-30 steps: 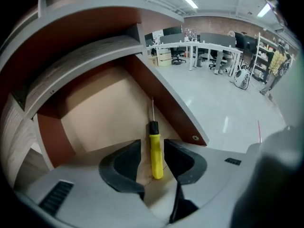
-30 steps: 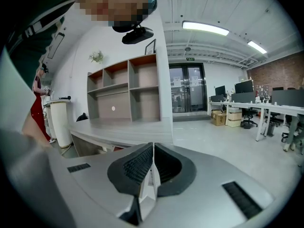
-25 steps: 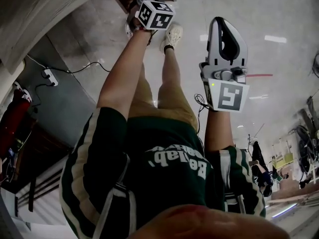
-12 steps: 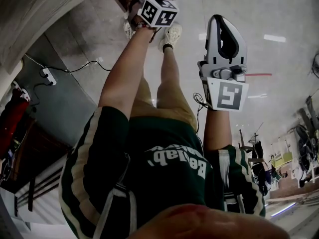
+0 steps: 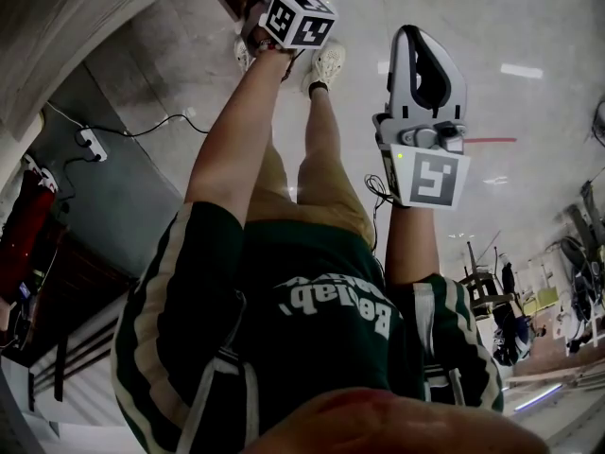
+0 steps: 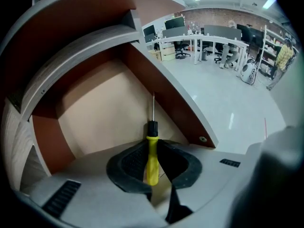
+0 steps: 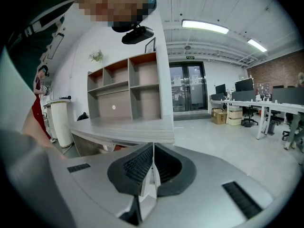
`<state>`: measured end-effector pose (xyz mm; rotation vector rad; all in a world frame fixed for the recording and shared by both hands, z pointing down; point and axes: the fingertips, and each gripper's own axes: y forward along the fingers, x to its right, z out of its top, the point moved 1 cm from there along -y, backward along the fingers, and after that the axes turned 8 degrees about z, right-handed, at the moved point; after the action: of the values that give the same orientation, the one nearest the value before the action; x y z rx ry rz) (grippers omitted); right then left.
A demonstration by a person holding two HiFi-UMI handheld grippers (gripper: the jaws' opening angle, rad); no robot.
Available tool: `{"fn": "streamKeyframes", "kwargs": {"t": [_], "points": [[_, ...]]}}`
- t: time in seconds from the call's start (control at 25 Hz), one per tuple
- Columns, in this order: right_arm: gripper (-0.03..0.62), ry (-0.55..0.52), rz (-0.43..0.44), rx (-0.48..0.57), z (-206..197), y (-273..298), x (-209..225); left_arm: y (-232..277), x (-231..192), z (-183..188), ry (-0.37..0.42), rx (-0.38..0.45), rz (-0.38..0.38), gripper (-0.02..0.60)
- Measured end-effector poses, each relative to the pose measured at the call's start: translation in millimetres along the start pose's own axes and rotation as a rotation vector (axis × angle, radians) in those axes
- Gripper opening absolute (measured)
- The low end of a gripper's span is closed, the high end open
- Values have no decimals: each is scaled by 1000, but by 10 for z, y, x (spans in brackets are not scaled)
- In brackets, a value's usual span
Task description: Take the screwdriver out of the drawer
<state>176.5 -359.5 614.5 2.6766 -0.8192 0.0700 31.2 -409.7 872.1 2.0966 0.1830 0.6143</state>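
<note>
Screwdriver [image 6: 152,165], tip pointing into the drawer [image 6: 99,113], is gripped by its yellow handle in the left gripper [image 6: 152,148], whose jaws just closed. Head view shows only that gripper's cube [image 5: 298,19]. Right gripper [image 7: 152,163] is closed and empty.

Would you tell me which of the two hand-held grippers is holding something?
The left hand-held gripper: its jaws have just closed on the yellow-handled screwdriver. The right hand-held gripper is shut on nothing.
</note>
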Motion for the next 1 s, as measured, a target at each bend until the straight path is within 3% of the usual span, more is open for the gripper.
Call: {"fn": "streamKeyframes", "kwargs": {"t": [0.4,0.64,1.0], "points": [[35,-11,1,7,47,-28,-8,-139,30,93,-19,32,-16,75],[35,-43,9,137,165,-91,-73,-374,-96,115,-21,79,-10,75],[35,-17,-10,91,311,-237,-212,-900,-207,70,-33,147,-15,75]]}}
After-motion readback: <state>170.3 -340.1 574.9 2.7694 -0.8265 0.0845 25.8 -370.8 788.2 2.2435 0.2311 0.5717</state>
